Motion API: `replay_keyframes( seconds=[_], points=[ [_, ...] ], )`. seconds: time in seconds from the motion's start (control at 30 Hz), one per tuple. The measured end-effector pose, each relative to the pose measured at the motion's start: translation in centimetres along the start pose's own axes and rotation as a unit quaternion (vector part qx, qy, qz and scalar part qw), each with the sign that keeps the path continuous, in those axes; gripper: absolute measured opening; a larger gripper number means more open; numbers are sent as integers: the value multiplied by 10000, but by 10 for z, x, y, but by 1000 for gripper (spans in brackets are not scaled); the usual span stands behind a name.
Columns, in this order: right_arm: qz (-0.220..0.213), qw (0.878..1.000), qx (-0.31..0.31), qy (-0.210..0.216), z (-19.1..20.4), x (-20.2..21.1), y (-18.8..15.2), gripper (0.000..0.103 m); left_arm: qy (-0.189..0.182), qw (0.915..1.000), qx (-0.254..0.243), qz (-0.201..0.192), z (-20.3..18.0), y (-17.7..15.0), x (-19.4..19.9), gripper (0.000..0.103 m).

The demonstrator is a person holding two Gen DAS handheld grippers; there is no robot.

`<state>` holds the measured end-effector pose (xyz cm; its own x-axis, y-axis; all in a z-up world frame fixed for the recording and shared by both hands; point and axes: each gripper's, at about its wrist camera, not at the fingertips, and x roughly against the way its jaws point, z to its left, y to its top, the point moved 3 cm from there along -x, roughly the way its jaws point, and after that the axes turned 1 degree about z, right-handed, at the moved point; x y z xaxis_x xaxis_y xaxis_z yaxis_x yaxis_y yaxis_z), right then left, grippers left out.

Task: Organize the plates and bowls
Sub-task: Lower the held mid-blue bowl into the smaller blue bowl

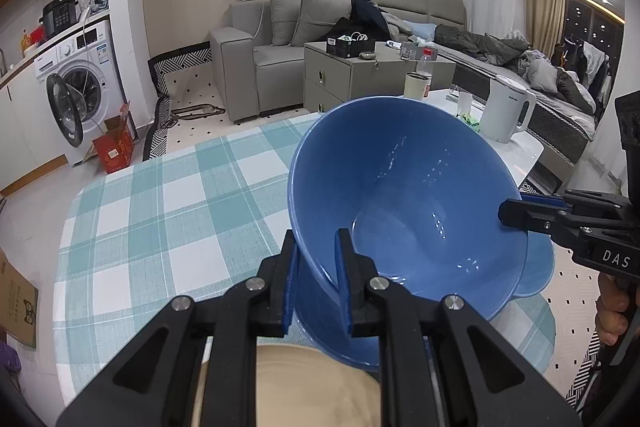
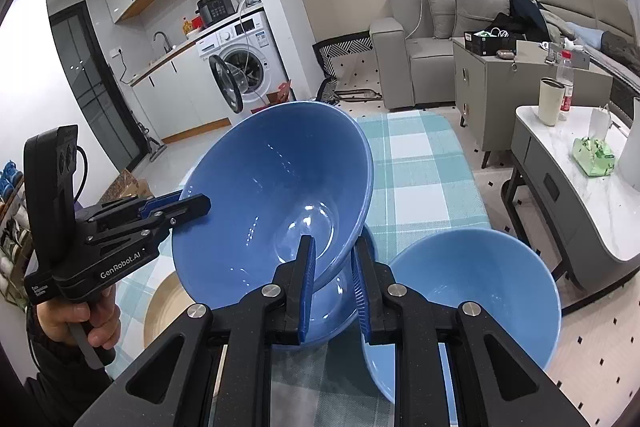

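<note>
Claws first: the left claw [image 1: 316, 279] is clenched on the near rim of a large blue bowl [image 1: 404, 195], one blue pad outside the wall and one inside. The right claw [image 2: 332, 287] is clamped the same way on the opposite rim of that bowl, its pads squeezing the wall between them. In the left wrist view the right claw reaches in from the right edge with a hand [image 1: 612, 311] below it; in the right wrist view the left claw comes in from the left, held by a hand [image 2: 80, 319] on its grip.

Held by both claws, the large blue bowl is tilted, its opening facing the cameras, above the checked teal-and-white cloth [image 1: 160, 211] that covers the bench [image 1: 68, 323]. Directly beneath it is a second blue bowl [image 2: 336, 311]; whether the two touch I cannot tell. Just to the right of these, in the right wrist view, stands a third blue bowl [image 2: 488, 291], upright on the bench. A tan plate [image 2: 164, 307] lies on the cloth to the left, partly under the held bowl.

Beyond the bench are a marble-topped side table [image 2: 600, 187] with a white kettle [image 1: 506, 107], a grey sofa [image 1: 264, 43] and a washing machine [image 1: 80, 75] with its door open.
</note>
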<state>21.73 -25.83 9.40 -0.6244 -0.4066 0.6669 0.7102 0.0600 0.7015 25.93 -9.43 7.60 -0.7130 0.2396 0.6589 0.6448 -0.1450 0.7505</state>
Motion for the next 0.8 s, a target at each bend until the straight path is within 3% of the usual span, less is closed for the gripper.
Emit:
replay_keyframes(
  seconds=[0.8],
  points=[
    [523, 9986, 61, -103, 4, -31, -26, 19, 22, 9988, 100, 474, 7, -33, -28, 15]
  ],
)
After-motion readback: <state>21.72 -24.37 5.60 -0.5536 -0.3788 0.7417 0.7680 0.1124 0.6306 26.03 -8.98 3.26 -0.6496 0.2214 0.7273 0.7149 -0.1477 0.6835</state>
